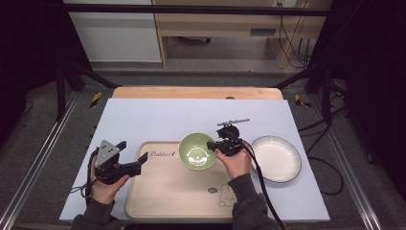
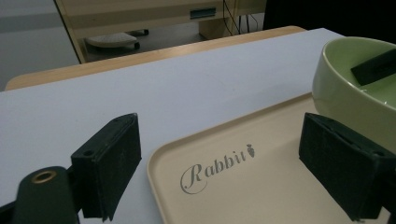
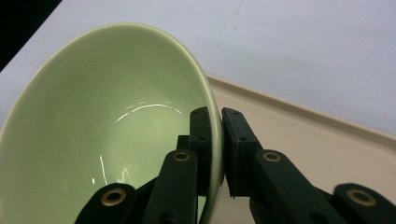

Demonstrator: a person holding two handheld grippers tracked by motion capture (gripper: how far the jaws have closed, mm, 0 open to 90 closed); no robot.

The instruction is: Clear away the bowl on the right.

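1. Plainly, the right tool [image 1: 214, 146] pinches the right-hand rim of the glossy pale-green ceramic bowl [image 1: 197, 152] at the centre of the high view; in the right gripper view one black jaw sits inside the wall and the other outside, closed on it. The hold is on a thin, smooth edge, so the bowl could pivot or slide out if it is swung quickly.

2. The bowl sits over the upper right part of the beige rectangular tray printed "Rabbit" [image 1: 163, 191]; whether it rests there or hangs just above, I cannot tell. Lowered tilted, it could strike the tray's raised lip and rock.

3. The left tool [image 1: 131, 156], at lower left of the high view, has its jaws spread wide and holds nothing, straddling the tray's upper left corner. Pushed forward, it could nudge the tray, or its right jaw could knock the bowl just beside it.

4. The white round plate with a dark rim [image 1: 276, 158] lies on the lilac-covered tabletop [image 1: 158, 115] at right of centre, near the right hand [image 1: 235, 162]; a trailing cable could drag across it.
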